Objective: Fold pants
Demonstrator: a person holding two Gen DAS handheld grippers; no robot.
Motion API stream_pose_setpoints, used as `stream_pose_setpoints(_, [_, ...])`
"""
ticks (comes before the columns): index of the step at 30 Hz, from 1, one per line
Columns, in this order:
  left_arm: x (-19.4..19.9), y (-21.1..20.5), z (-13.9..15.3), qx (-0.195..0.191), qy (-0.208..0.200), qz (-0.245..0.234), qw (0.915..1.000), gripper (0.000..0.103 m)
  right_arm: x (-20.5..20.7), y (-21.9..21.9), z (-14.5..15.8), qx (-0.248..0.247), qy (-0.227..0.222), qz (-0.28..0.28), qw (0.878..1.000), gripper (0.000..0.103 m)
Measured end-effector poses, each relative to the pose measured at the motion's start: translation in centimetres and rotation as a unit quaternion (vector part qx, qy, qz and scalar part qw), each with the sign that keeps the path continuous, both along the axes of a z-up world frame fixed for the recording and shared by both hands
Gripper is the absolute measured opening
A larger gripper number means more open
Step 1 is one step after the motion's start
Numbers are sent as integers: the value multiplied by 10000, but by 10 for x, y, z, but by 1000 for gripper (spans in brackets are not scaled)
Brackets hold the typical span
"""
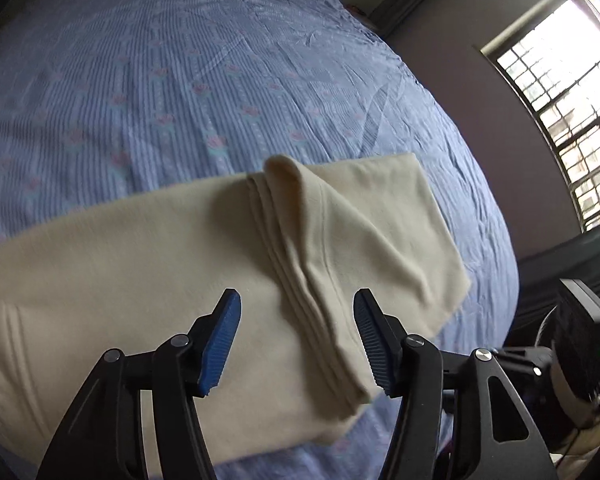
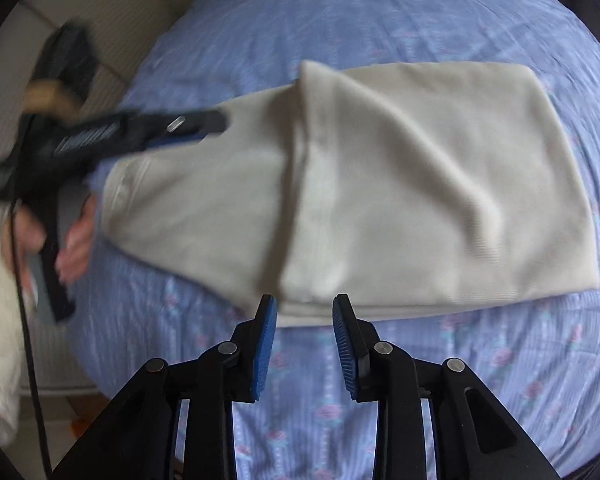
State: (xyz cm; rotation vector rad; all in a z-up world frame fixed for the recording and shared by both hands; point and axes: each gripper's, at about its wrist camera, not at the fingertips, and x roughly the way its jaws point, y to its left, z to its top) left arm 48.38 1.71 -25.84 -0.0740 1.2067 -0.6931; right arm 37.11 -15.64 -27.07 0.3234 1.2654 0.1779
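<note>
A: The pants (image 1: 204,248) are plain cream, looking paler and greyer in the right wrist view.

B: The bed (image 1: 148,80) sheet is lavender-blue, finely striped, with rows of small pink flowers on teal leaves.

A: Both tongs are black with ribbed blue pads (image 1: 220,344); the window (image 1: 564,104) glows white behind dark grid bars.

The cream pants (image 1: 180,264) (image 2: 380,184) lie folded over on the blue striped, flowered bedsheet (image 1: 180,80) (image 2: 380,12), one end doubled back so a raised, layered crease runs across the middle, surface softly wrinkled
</note>
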Motion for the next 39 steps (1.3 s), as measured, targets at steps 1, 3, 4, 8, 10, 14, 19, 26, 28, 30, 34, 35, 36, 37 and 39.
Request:
stream_pose_setpoints(1, [-5, -2, -3, -40, 88, 64, 9999, 58, 6, -5, -3, -54, 49, -64, 10000, 31])
stream_pose_setpoints(3, [-17, -7, -13, -175, 385, 140, 9990, 58, 9, -15, -8, -128, 68, -210, 9997, 31])
stream_pose_setpoints(4, [-23, -11, -18, -164, 515, 187, 9984, 58, 10, -19, -10, -143, 81, -261, 9995, 31])
stream_pose_setpoints(8, [-46, -22, -45, -415, 1093, 568, 9915, 57, 13, -29, -19, -207, 215, -307, 9991, 31])
stream_pose_setpoints(10, [-57, -27, -57, -418, 1311, 760, 9876, 55, 16, -25, -23, -203, 214, -275, 9992, 31])
stream_pose_setpoints(14, [-74, -31, -64, -276, 1436, 1133, 9827, 35, 21, -23, -24, -161, 190, -233, 9994, 31])
stream_pose_setpoints(19, [-91, -37, -53, -352, 1172, 1115, 9862, 31, 23, -29, -22, -146, 199, -192, 9995, 31])
stream_pose_setpoints(26, [-82, -36, -67, -523, 1397, 1224, 9812, 21, 21, -32, -24, -150, 251, -223, 9993, 31])
stream_pose_setpoints(28, [-79, -37, -69, -586, 1455, 1170, 9807, 8, 22, -33, -24, -161, 249, -221, 9993, 31])
stream_pose_setpoints(30, [-81, -34, -67, -715, 1438, 1147, 9803, 5, 23, -33, -22, -152, 243, -219, 9993, 31])
stream_pose_setpoints(34, [-97, -20, -58, -813, 1351, 1174, 9805, 4, 24, -30, -19, -87, 190, -117, 9997, 31])
stream_pose_setpoints(35, [-100, -17, -60, -859, 1398, 1234, 9787, 4, 24, -28, -20, -44, 199, -79, 9998, 31])
stream_pose_setpoints(36, [-102, -13, -64, -912, 1460, 1305, 9764, 5, 25, -25, -21, -8, 218, -36, 9998, 31])
stream_pose_setpoints(37, [-102, -12, -68, -850, 1501, 1377, 9753, 5, 26, -22, -23, -4, 238, -1, 9997, 31])
stream_pose_setpoints(39, [-98, -10, -74, -709, 1573, 1452, 9742, 7, 27, -15, -27, 10, 288, 77, 9996, 31])
